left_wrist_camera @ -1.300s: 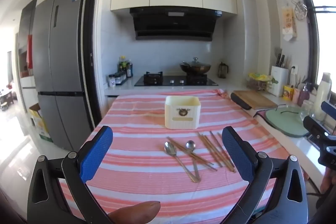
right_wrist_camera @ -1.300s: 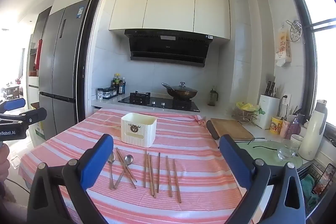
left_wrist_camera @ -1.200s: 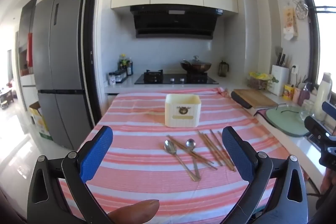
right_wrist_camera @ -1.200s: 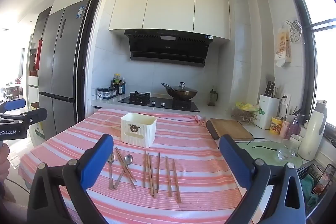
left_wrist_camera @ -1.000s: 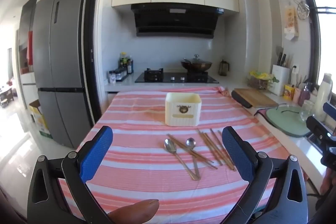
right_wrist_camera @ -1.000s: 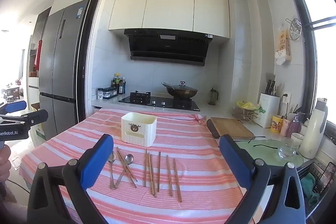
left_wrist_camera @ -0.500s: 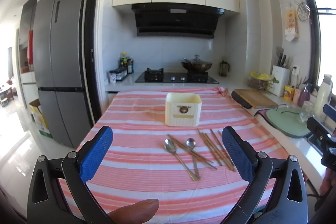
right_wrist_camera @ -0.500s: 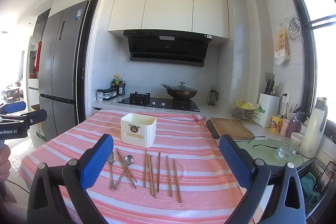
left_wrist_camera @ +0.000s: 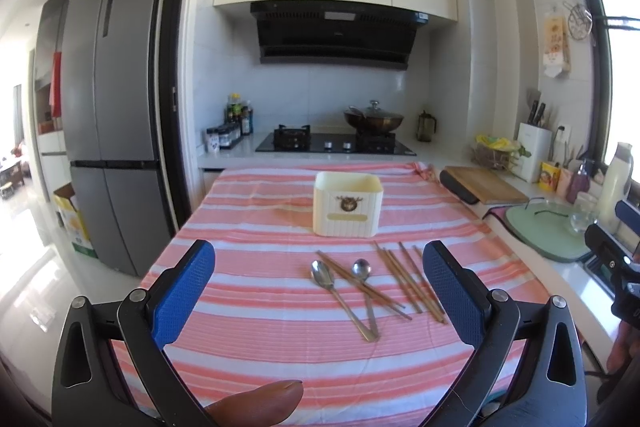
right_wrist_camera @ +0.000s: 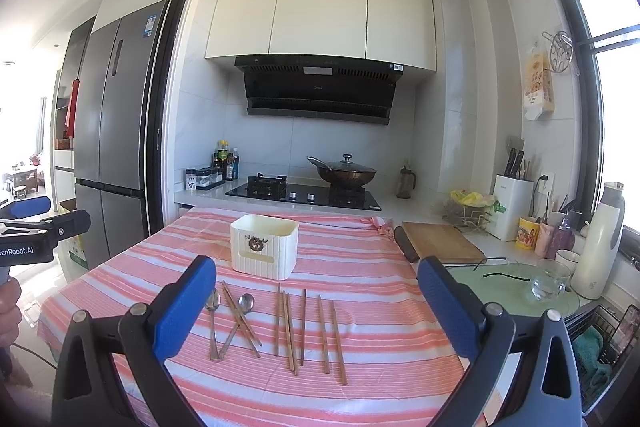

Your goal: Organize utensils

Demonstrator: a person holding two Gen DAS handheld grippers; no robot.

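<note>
Striped tablecloth point(left_wrist_camera: 256, 267) is lying ahead of my tongs; chopsticks point(right_wrist_camera: 304, 331) and spoons point(left_wrist_camera: 344, 291) are running lengthwise away toward the holder point(left_wrist_camera: 347, 205). I'm keeping left gripper point(left_wrist_camera: 320, 287) and right gripper point(right_wrist_camera: 316, 307) spread wide, gripping nothing.

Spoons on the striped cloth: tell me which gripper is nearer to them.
Left, probably. The left gripper faces the spoons almost squarely between its fingers; the right gripper sits off to their right, lined up with the chopsticks instead.
</note>
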